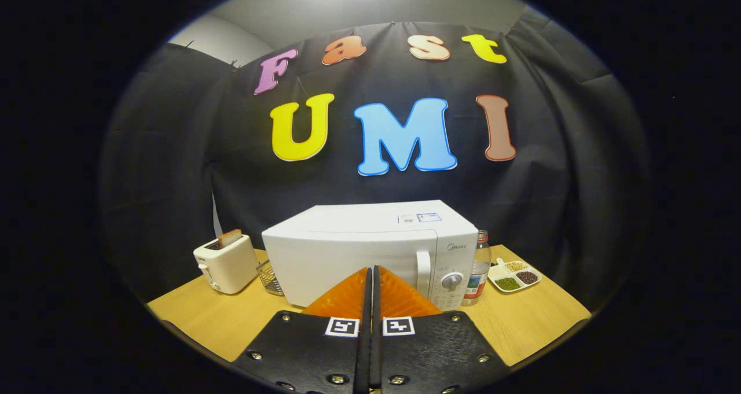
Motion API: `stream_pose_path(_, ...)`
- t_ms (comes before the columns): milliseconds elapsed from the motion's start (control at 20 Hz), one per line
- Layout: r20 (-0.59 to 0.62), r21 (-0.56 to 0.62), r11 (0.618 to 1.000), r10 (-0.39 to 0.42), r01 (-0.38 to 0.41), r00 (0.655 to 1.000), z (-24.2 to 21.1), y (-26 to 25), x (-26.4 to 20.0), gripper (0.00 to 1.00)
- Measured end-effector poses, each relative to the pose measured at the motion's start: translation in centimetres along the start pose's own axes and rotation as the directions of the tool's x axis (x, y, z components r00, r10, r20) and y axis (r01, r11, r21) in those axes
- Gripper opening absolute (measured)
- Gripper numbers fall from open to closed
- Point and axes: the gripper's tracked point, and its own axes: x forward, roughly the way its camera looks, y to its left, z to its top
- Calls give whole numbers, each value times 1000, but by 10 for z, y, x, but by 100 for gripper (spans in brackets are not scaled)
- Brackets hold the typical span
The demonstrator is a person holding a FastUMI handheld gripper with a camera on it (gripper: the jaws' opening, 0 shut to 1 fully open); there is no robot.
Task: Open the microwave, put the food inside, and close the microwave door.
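Table (231,319) has bare wood ahead of the toaster (227,264) on the left and near the right edge. Gripper (371,278) is level, fingers pressed together, nothing held, pointing at the microwave (359,249) front; door closed, handle (424,272) just right of the tips. Wire basket (270,277) is between toaster and microwave. Bottle (479,267) touches the microwave's right side, then the food tray (514,275).

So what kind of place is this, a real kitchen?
More likely a mock kitchen booth than a real one: a wooden table against a black cloth wall holds a closed microwave, a toaster and a divided dish of beans. The hand-held gripper, fingers shut on nothing, points at the microwave.
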Motion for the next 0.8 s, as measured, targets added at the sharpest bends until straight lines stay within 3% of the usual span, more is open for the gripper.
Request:
stream_pose_path(500, 161, -72, 997, 46, -35, 986, 105, 29, -88, 1)
stream_pose_path(800, 251, -78, 997, 15, 4, 968, 163, 27, -110, 1)
